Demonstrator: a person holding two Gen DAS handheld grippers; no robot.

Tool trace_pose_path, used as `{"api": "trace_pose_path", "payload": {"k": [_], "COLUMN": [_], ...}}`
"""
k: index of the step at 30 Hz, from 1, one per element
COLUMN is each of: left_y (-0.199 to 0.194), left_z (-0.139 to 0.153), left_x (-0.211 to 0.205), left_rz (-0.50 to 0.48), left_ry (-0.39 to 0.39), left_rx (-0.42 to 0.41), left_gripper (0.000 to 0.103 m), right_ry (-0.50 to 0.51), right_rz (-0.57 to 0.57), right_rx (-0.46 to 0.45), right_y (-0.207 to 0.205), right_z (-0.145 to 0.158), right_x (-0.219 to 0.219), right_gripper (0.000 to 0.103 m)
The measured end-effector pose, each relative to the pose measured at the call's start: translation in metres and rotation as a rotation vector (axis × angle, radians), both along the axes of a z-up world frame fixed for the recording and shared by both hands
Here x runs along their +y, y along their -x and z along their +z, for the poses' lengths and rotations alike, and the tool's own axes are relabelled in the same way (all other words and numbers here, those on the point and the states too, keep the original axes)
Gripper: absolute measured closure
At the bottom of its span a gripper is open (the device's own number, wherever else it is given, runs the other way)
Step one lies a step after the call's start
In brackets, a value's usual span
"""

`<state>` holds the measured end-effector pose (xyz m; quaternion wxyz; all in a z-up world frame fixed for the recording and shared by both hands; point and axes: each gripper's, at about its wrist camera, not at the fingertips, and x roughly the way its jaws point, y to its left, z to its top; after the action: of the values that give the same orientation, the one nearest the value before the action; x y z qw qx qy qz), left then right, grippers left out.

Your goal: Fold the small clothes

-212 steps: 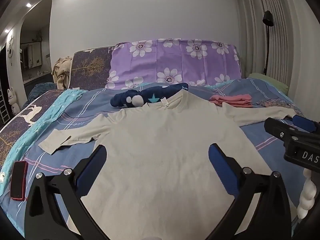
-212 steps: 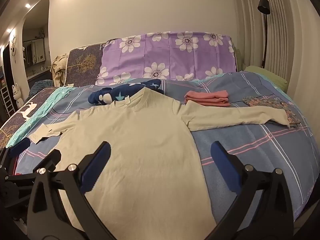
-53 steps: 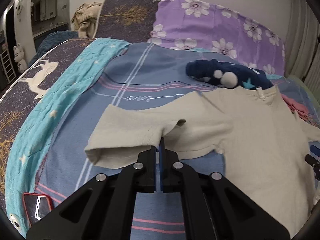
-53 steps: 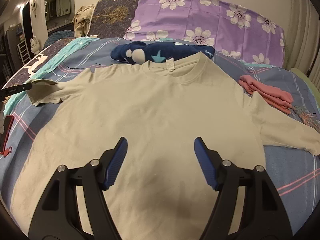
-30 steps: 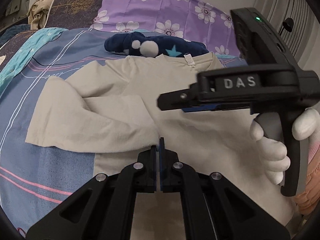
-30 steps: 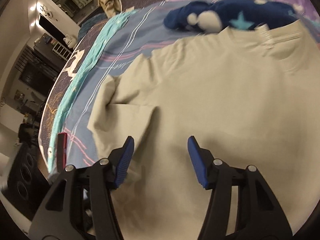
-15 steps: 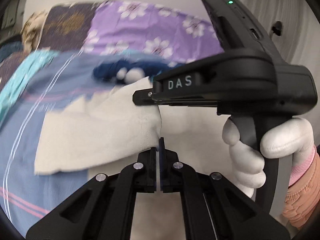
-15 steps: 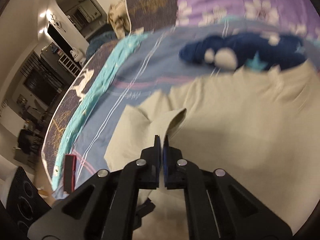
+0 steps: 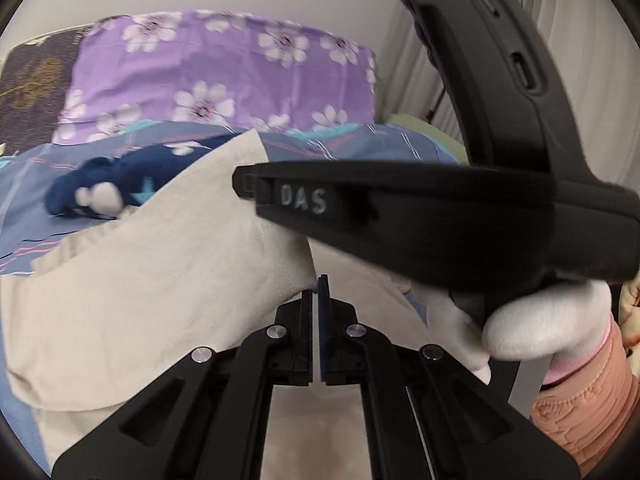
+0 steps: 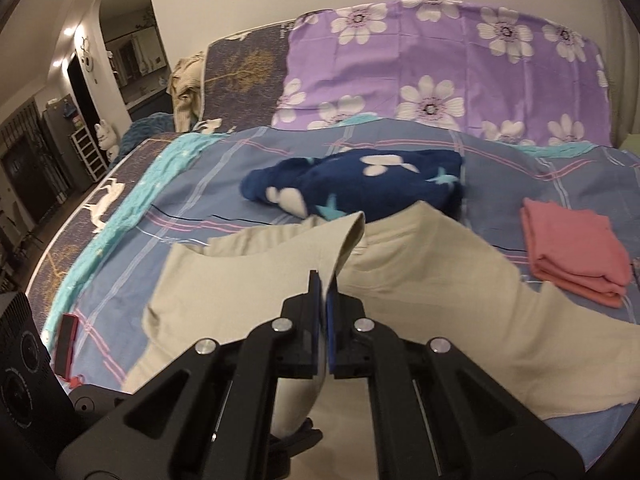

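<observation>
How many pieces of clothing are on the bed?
3: beige shirt held by both grippers, navy fleece behind its collar, folded pink garment at right. Others may be hidden.

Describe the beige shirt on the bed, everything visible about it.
The beige shirt is plain soft knit with long sleeves, lying on the blue checked bedspread. Its left side is lifted and being folded over the body. The left gripper and right gripper are each shut on its fabric. Its collar touches the navy fleece bundle.
</observation>
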<state>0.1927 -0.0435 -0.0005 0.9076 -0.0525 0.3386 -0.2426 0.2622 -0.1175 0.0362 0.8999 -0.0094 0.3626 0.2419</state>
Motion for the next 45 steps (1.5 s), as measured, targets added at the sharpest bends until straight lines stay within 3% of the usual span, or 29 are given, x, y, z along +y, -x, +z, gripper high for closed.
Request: {"api": "trace_pose_path", "payload": {"k": [15, 16, 18, 19, 21, 24, 28, 31, 33, 39, 45], "left_y": [-0.049, -0.050, -0.049, -0.046, -0.034, -0.017, 0.000, 0.017, 0.026, 0.020, 0.000], "left_z": [-0.037, -0.040, -0.045, -0.046, -0.047, -0.054, -0.072, -0.083, -0.088, -0.106, -0.119], "left_x": [-0.077, -0.078, -0.075, -0.069, -0.046, 0.010, 0.114, 0.192, 0.232, 0.267, 0.266], "left_rz": [-0.090, -0.087, -0.083, -0.074, -0.036, 0.078, 0.338, 0.545, 0.602, 0.506, 0.453], "left_ry": [-0.030, -0.039, -0.068, -0.083, -0.118, -0.200, -0.227, -0.207, -0.120, 0.100, 0.154], "left_rx": [0.055, 0.053, 0.067, 0.071, 0.040, 0.015, 0.086, 0.133, 0.172, 0.213, 0.222], "left_gripper": [0.101, 0.101, 0.097, 0.087, 0.069, 0.066, 0.066, 0.066, 0.066, 0.066, 0.066], "right_ry": [0.009, 0.014, 0.052, 0.060, 0.048, 0.032, 0.027, 0.051, 0.057, 0.115, 0.205], "right_rz": [-0.147, -0.154, -0.180, -0.186, -0.201, -0.204, -0.145, -0.103, -0.067, 0.114, 0.280], "right_rx": [0.016, 0.016, 0.025, 0.056, 0.092, 0.112, 0.116, 0.112, 0.107, 0.063, 0.052], "right_y": [-0.035, -0.037, -0.040, -0.043, -0.042, -0.031, -0.016, -0.009, -0.010, -0.013, -0.020], "right_z": [-0.049, -0.054, -0.065, -0.073, -0.083, -0.091, -0.092, -0.090, -0.084, -0.056, -0.049], "right_x": [-0.093, -0.097, -0.102, -0.106, -0.116, -0.128, -0.120, -0.096, -0.075, 0.042, 0.175], "right_gripper": [0.100, 0.098, 0.081, 0.069, 0.067, 0.067, 0.068, 0.068, 0.068, 0.068, 0.068]}}
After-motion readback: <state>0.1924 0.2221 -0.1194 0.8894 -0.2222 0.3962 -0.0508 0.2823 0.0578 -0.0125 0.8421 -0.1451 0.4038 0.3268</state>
